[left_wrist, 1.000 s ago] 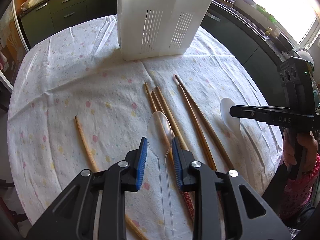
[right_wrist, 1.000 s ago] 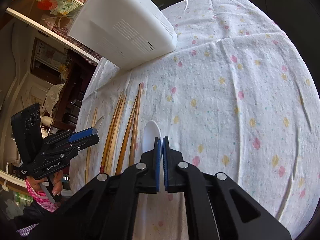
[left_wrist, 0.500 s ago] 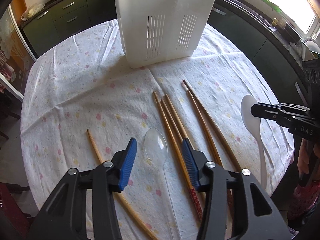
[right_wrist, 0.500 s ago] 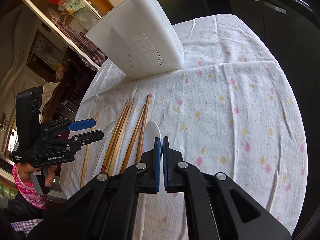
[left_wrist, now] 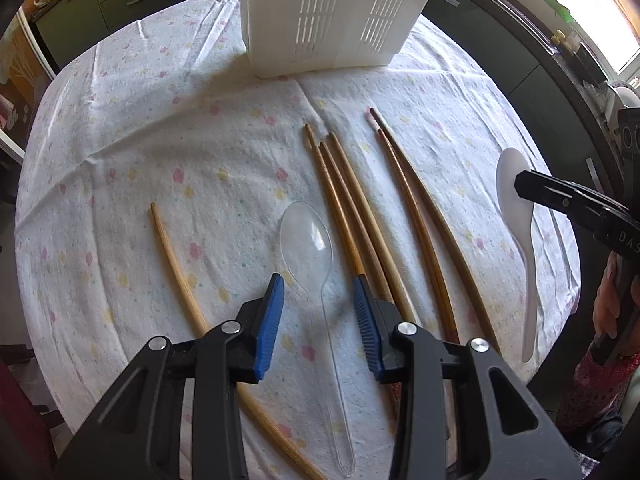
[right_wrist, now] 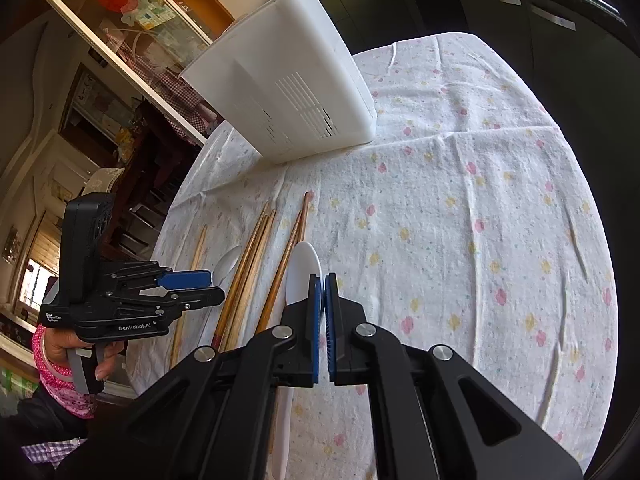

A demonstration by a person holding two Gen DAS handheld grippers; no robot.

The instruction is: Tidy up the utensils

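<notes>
Sorting barely begun: white spoon (right_wrist: 304, 268) being carried, all other utensils lying loose on the tablecloth (left_wrist: 192, 128).

Right gripper (right_wrist: 322, 280) clamping shut on the white spoon; left gripper (left_wrist: 318, 300) hanging open, clear plastic spoon (left_wrist: 307, 236) lying untouched between its jaws, wooden chopsticks (left_wrist: 352, 216) just beside. White slotted utensil bin (left_wrist: 336, 16) standing well ahead of both jaws, contents hidden.

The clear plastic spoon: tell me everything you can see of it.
The clear plastic spoon is see-through, with an oval bowl and a long thin handle. It lies flat on the flowered tablecloth, bowl toward the white slotted bin. The open left gripper straddles its neck without visibly touching it. A lone chopstick lies to its left, a bundle of chopsticks close on its right.
</notes>
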